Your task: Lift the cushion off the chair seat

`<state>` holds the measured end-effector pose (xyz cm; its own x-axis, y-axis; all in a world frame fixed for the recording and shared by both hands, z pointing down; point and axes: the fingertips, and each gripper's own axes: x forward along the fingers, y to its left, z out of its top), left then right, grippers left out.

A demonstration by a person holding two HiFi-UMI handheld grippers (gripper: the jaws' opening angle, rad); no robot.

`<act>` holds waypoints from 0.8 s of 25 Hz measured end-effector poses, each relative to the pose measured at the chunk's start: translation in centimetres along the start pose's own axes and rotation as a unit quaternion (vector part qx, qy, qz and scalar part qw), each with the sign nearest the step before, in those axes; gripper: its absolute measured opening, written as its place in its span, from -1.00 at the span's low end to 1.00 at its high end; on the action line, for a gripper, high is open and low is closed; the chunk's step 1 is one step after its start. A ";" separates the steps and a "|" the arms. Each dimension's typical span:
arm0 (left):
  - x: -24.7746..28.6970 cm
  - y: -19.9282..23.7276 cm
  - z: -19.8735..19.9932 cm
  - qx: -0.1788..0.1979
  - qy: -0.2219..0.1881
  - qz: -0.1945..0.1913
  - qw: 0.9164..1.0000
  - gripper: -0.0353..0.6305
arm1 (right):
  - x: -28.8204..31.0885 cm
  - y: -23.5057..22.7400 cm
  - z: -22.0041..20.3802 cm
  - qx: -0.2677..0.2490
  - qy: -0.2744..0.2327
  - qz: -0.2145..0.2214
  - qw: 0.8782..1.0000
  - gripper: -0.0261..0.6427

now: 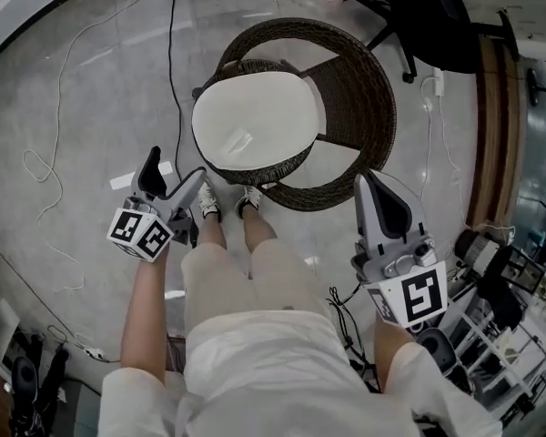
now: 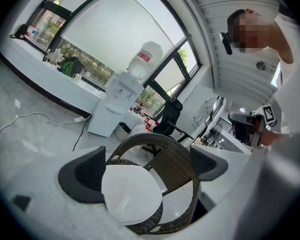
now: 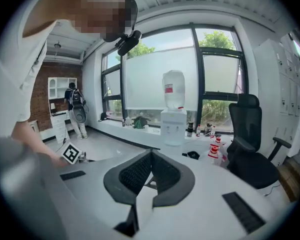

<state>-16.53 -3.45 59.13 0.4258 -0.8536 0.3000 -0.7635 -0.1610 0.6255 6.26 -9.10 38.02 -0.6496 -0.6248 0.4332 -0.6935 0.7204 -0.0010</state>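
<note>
A round white cushion (image 1: 255,121) lies flat on the seat of a dark wicker chair (image 1: 359,107) straight ahead of my feet. My left gripper (image 1: 171,177) hovers open just left of the chair's front, apart from it. In the left gripper view the cushion (image 2: 132,194) and the chair (image 2: 176,166) show between the wide-apart jaws of the left gripper (image 2: 147,170). My right gripper (image 1: 369,186) is held at the chair's right front, clear of it. Seen from its own camera, the right gripper (image 3: 149,156) is shut on nothing, pointed over the chair toward the windows.
Cables (image 1: 173,62) trail across the grey floor left of the chair. A black office chair (image 1: 437,16) stands behind to the right, a water dispenser (image 3: 173,114) by the windows. Racks of equipment (image 1: 505,285) crowd the right side. Another person (image 3: 75,109) stands far off.
</note>
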 end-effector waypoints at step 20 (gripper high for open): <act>11.4 16.0 -21.6 -0.028 0.225 0.080 0.971 0.65 | 6.1 2.9 -13.4 0.066 0.094 0.049 0.992 -0.92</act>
<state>-13.42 -5.03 88.12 0.4826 -0.5610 0.6726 -0.8150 -0.0064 0.5794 4.48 -6.75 52.73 -0.6551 -0.4776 0.5854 -0.6724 0.7219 -0.1635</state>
